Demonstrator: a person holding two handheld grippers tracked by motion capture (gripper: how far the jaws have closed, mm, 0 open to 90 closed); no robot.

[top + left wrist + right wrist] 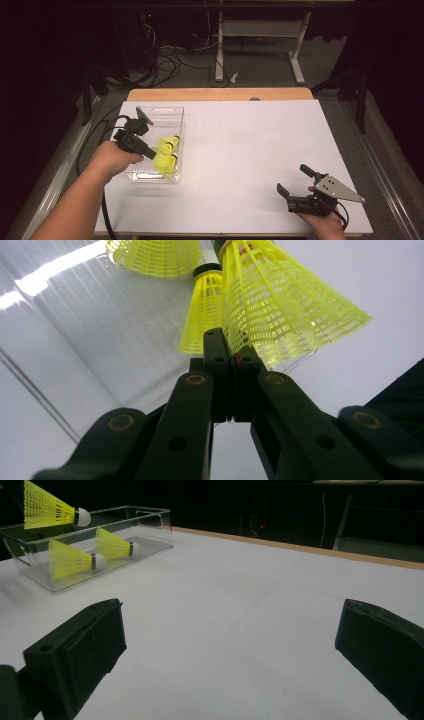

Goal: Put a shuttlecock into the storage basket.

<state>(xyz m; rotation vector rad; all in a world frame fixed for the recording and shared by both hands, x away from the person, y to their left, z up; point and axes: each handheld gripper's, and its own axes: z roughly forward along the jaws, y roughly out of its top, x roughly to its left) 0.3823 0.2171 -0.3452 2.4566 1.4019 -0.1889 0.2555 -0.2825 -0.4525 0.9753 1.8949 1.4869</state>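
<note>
So the tray (176,120) sits on the left side of my desk (250,150), two shuttlecocks (70,562) lying in it. My left claw (151,155) hangs a third shuttlecock (280,310) above them; right claw (295,181) is far right, near edge.

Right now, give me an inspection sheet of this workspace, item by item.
Surface: white table top with a wooden far edge, bare around the job.
Job's things: clear plastic tray at the left; two yellow shuttlecocks lie in it; a third shuttlecock is held above it by its skirt.
Clutter: nothing seen.
Grippers: left gripper shut on the third shuttlecock's skirt edge; right gripper open, nothing between its jaws, low at the near right of the table.
Cables: black cable trails from the left gripper off the table's left side.
Surroundings: dark room, desk frame and loose floor cables beyond.
</note>
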